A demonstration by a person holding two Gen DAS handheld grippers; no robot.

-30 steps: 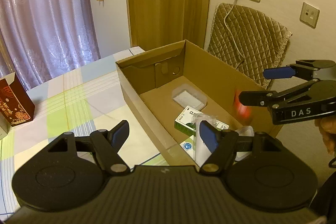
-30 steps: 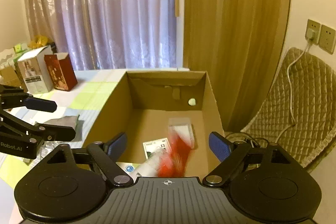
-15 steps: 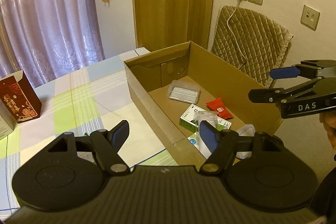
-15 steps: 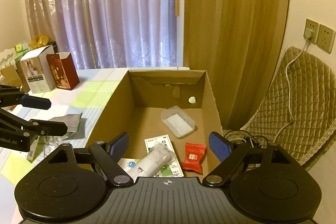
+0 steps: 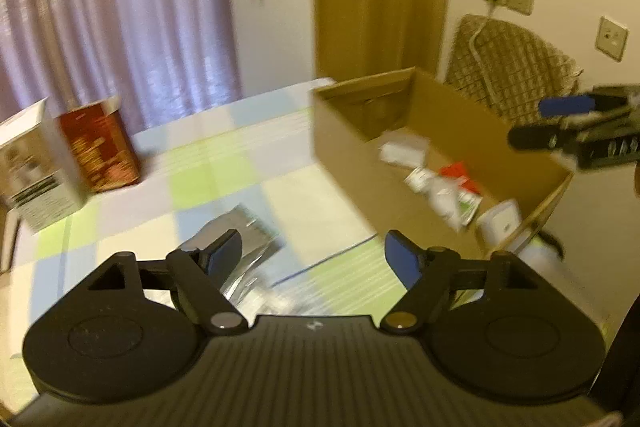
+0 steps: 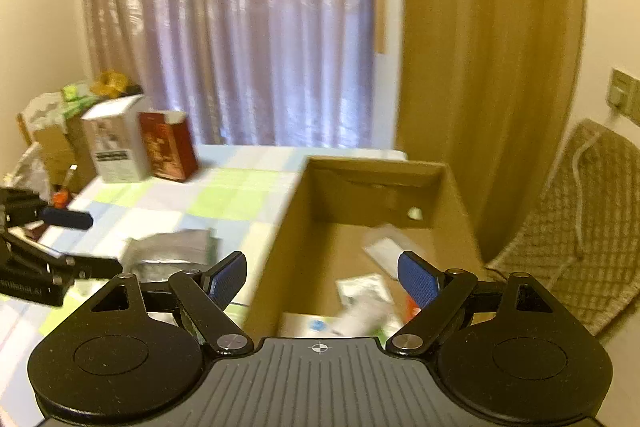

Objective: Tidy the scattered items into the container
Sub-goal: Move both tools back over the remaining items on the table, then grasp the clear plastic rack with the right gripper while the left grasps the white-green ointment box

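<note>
Silver bag (image 5: 236, 239) lies flat on the checked cloth (image 5: 208, 167), out on the table and not yet in the box (image 5: 440, 147). It sits just beside the box's long side, right in front of the left gripper (image 5: 314, 259). The left gripper's fingers are spread wide apart and hold nothing. The right gripper (image 6: 322, 277) is over the near end of the box, and its fingers are spread wide too, with nothing between them.

Inside the box there are already a red packet (image 5: 456, 173), a clear tub (image 5: 402, 151) and some white and green packs, but the pictures are blurry, so the small ones are hard to tell apart.

The silver bag looks thin, light and crinkly. It will likely bend and flop when it is lifted, and its shiny skin may be slippery. A flat bag is hard to pinch from the top, so a good place to grab is probably one edge or a corner that sticks up a little. A firm pinch there should carry it, because it does not look heavy or easy to break.
</note>
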